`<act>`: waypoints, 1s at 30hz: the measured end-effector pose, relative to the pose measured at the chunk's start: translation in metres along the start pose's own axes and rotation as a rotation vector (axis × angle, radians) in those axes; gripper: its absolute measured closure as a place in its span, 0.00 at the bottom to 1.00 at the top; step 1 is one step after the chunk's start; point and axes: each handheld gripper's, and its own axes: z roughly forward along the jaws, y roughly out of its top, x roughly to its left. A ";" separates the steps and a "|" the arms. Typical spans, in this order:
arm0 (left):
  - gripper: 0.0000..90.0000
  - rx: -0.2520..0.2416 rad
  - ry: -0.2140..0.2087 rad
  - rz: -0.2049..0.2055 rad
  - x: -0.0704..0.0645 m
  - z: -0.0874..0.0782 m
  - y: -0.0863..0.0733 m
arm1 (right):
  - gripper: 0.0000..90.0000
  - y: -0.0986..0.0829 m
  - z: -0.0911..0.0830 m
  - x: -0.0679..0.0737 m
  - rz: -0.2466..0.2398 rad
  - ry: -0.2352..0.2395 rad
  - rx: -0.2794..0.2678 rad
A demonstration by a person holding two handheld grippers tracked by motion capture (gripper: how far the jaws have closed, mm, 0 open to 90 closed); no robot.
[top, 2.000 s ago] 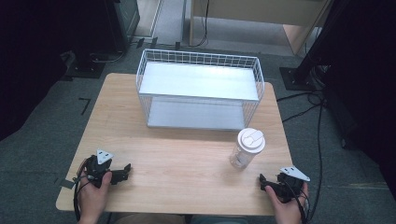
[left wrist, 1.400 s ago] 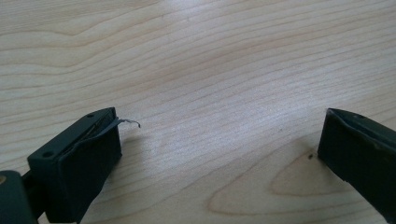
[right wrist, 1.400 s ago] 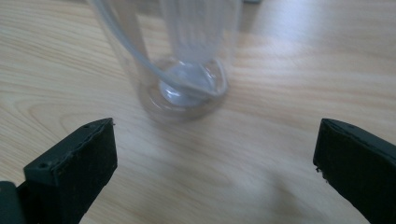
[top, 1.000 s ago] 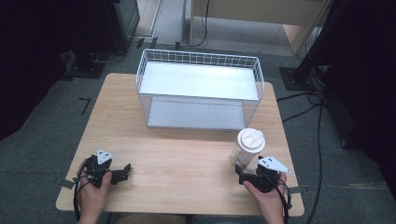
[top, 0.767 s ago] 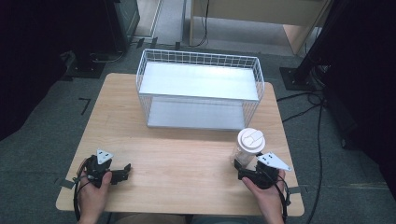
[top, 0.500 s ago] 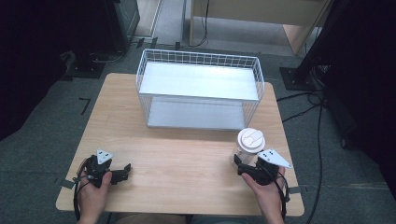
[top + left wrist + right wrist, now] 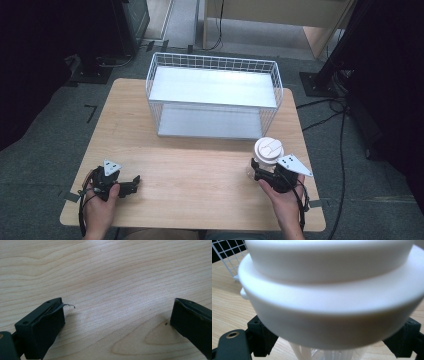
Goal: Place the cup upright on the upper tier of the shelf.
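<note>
1. Over on the right, the right gripper has its jaws spread wide, one on each side of the cup. In the right gripper view the two black jaws stand out past either edge of the cup, low under its lid. Whether they touch the clear wall I cannot tell.
2. That cup is clear plastic with a white lid, standing upright near the right edge of the desk, just in front of the basket's near right corner.
3. The right hand comes in from the near edge, wrapped round the gripper's body, with the grey three-cornered plate on top and a cable trailing back along the wrist.
4. Now the left: the left gripper lies low at the near left corner of the desk, held in the left hand. Its jaws are wide apart with nothing between them. The left gripper view shows bare wood grain in the gap of the left gripper, and a thin curl of loose material peeling off one jaw's pad.
5. Farther out, a white wire basket with a pale flat floor sits at the far middle of the desk, well apart from the left gripper.
6. Around the desk lies grey carpet, with black cables running across it on the right.
</note>
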 end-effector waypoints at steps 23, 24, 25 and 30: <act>0.00 0.000 0.000 0.000 0.000 0.000 0.000 | 0.17 0.003 0.004 0.007 -0.005 0.009 -0.042; 0.00 0.000 0.000 0.000 0.000 0.000 0.000 | 0.17 0.004 0.004 0.008 -0.005 0.010 -0.044; 0.00 0.000 0.000 0.000 0.000 0.000 0.000 | 0.17 0.005 0.003 0.008 -0.007 0.010 -0.049; 0.00 0.001 0.000 0.000 0.000 0.000 0.000 | 0.17 0.012 0.000 0.012 -0.017 0.018 -0.069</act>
